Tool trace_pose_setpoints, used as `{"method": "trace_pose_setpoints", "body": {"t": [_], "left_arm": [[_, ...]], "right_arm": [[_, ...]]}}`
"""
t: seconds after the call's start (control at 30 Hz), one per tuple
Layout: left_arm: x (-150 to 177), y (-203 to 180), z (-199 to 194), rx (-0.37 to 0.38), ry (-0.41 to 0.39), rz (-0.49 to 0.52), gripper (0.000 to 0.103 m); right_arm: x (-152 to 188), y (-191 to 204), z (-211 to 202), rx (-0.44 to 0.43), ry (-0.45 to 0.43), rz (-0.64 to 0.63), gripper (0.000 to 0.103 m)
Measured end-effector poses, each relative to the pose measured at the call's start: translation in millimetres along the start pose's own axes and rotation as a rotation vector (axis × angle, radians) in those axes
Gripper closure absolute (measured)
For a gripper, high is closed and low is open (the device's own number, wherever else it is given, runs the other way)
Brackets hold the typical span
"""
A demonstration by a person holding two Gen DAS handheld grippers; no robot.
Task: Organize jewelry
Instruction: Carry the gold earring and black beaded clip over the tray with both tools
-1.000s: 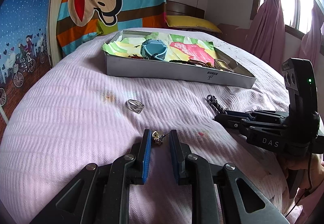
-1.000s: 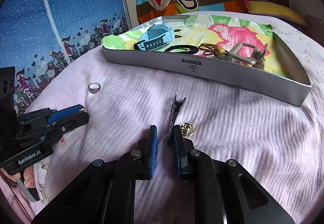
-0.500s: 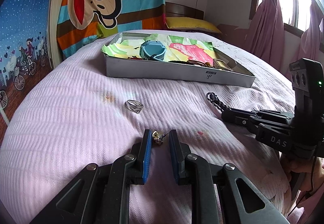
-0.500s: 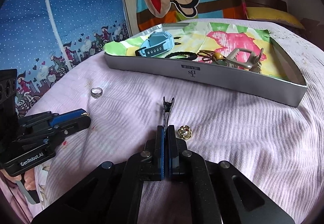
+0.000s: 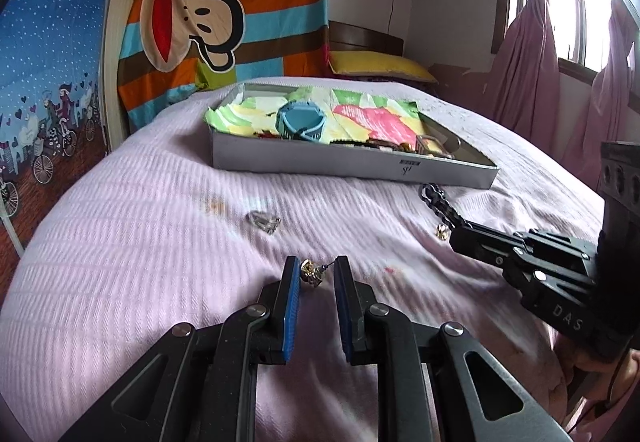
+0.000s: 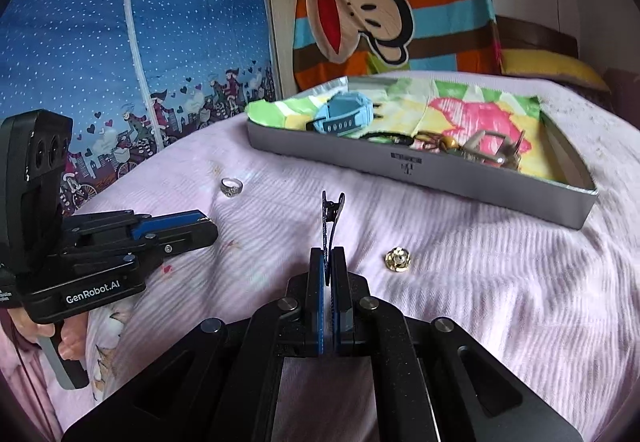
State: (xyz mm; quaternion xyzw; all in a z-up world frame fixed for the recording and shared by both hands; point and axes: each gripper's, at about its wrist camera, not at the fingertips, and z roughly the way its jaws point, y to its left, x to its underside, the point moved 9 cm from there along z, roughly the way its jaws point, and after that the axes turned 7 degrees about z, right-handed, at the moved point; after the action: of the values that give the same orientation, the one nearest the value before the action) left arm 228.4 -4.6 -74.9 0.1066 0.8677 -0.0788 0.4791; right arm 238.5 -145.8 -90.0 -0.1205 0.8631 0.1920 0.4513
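My right gripper (image 6: 329, 266) is shut on a black hair clip (image 6: 330, 216) and holds it above the pink bedspread; the clip also shows in the left wrist view (image 5: 440, 204). My left gripper (image 5: 317, 272) is open, its fingers either side of a gold earring (image 5: 311, 272) on the bed. A second gold earring (image 6: 397, 259) lies right of the clip. A silver ring (image 6: 231, 186) lies further left, also in the left wrist view (image 5: 265, 222). The grey tray (image 5: 344, 164) behind holds a blue watch (image 5: 301, 121) and other pieces on coloured paper.
The tray (image 6: 472, 188) also holds a black hair tie (image 6: 384, 136) and a metal buckle (image 6: 494, 150). A yellow pillow (image 5: 376, 66) lies behind it. Pink curtains (image 5: 532, 54) hang at right. A striped monkey blanket (image 5: 224, 2) hangs at the bed head.
My right gripper closed on the hair clip and lifted it off the bed, uncovering the second earring beside it. My left gripper stayed open around the first earring.
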Motion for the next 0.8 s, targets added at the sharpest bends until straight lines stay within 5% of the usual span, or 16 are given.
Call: {"method": "trace_pose_setpoints", "body": {"t": [0.33,0.8], "left_arm": [[-44,-19,-6,0.033,-0.076,0.02,0.087],[-119,-27,52,0.064,-0.073,-0.038,0.087]], "right_arm": [[-21,-4,-33,-0.003,-0.127,0.01,0.1],[-76,-60,-49,0.089,-0.217,0.052,0.1]]}}
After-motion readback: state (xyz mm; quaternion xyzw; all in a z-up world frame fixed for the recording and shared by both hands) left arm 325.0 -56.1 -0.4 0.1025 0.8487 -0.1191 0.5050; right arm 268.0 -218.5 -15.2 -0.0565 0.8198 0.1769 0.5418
